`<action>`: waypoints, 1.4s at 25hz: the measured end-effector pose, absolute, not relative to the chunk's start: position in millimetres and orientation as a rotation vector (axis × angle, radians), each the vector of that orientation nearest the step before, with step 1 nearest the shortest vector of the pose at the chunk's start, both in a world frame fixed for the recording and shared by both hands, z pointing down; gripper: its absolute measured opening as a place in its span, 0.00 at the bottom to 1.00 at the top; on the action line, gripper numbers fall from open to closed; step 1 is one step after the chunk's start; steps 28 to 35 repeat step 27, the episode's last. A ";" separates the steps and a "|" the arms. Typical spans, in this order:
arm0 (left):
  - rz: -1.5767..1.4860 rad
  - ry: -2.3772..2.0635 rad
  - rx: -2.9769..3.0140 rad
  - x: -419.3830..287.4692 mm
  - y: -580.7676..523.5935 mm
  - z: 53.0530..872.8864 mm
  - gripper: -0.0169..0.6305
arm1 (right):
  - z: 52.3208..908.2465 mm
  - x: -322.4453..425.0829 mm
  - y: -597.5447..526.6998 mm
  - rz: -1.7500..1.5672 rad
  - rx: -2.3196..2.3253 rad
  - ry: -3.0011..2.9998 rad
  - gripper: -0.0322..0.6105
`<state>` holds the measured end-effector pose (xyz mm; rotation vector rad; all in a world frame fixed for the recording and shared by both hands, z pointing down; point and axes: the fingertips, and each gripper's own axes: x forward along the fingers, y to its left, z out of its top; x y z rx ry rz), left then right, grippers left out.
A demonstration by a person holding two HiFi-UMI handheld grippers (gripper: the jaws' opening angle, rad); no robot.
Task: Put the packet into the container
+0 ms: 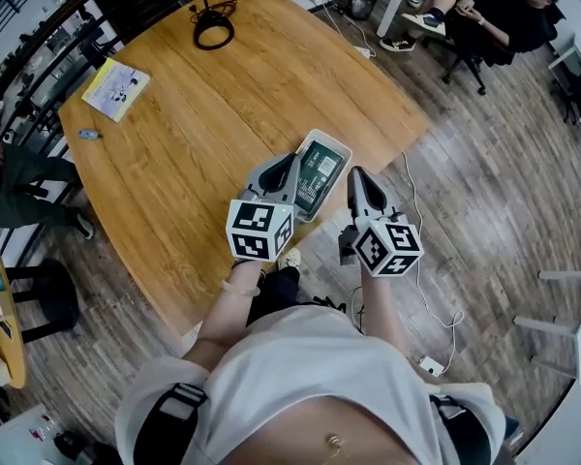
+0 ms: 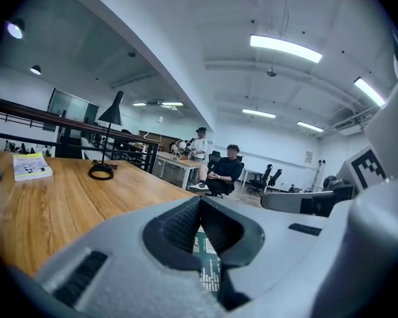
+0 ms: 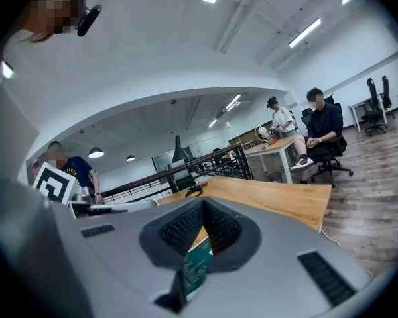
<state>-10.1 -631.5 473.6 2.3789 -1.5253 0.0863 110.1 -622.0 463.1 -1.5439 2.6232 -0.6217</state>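
Observation:
A green packet (image 1: pixel 320 172) with a white label lies flat in a shallow white container (image 1: pixel 341 143) near the wooden table's (image 1: pixel 174 163) near right edge. My left gripper (image 1: pixel 290 161) hovers at the container's left rim, its jaws closed tip to tip with nothing between them. Through the gap behind those tips, the left gripper view (image 2: pixel 200 199) shows the packet (image 2: pixel 209 260) underneath. My right gripper (image 1: pixel 353 174) is at the container's right rim, past the table's edge, jaws also together. The packet (image 3: pixel 198 270) shows below it in the right gripper view (image 3: pixel 203 201).
A yellow-white booklet (image 1: pixel 115 88) and a small blue object (image 1: pixel 88 135) lie at the table's far left. A black lamp base (image 1: pixel 214 29) stands at the far end. A white cable (image 1: pixel 416 250) trails over the wooden floor. A person (image 1: pixel 494 13) sits beyond.

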 end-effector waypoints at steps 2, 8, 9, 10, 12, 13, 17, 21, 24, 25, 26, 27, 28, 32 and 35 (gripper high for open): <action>0.085 -1.526 2.374 -9.9 -629.8 474.3 0.04 | 460.8 109.5 -619.8 -0.593 -1.541 2.635 0.07; 0.085 -1.523 2.382 -7.0 -626.2 471.9 0.04 | 456.8 110.4 -616.9 -0.562 -1.538 2.629 0.07; 0.084 -1.523 2.382 -7.2 -625.7 471.8 0.04 | 456.6 110.4 -616.7 -0.562 -1.539 2.629 0.07; 0.086 -1.523 2.381 -7.5 -625.5 472.1 0.04 | 456.6 110.4 -616.4 -0.558 -1.541 2.631 0.07; 0.089 -1.524 2.380 -7.6 -625.7 473.1 0.04 | 456.9 111.0 -615.9 -0.550 -1.542 2.633 0.07; 0.089 -1.524 2.381 -7.3 -625.8 473.3 0.04 | 457.3 111.5 -615.5 -0.550 -1.541 2.633 0.07; 0.086 -1.515 2.386 -4.0 -624.4 472.8 0.04 | 457.2 113.3 -613.0 -0.559 -1.532 2.625 0.07; 0.089 -1.510 2.396 -2.8 -624.5 471.1 0.04 | 455.5 113.1 -613.3 -0.561 -1.531 2.616 0.07; 0.088 -1.508 2.396 -1.9 -624.2 472.4 0.04 | 456.5 114.2 -613.7 -0.563 -1.536 2.613 0.07; 0.089 -1.507 2.395 -1.7 -624.2 473.0 0.04 | 456.9 114.6 -613.8 -0.563 -1.538 2.613 0.07; 0.091 -1.507 2.393 -1.6 -624.2 473.5 0.04 | 457.2 114.9 -614.0 -0.563 -1.539 2.613 0.07; 0.093 -1.506 2.392 -1.6 -624.3 474.0 0.04 | 457.5 115.1 -614.1 -0.563 -1.540 2.613 0.07; 0.093 -1.506 2.392 -1.6 -624.3 474.0 0.04 | 457.5 115.1 -614.1 -0.563 -1.540 2.613 0.07; 0.093 -1.506 2.392 -1.6 -624.3 474.0 0.04 | 457.5 115.1 -614.1 -0.563 -1.540 2.613 0.07; 0.093 -1.506 2.392 -1.6 -624.3 474.0 0.04 | 457.5 115.1 -614.1 -0.563 -1.540 2.613 0.07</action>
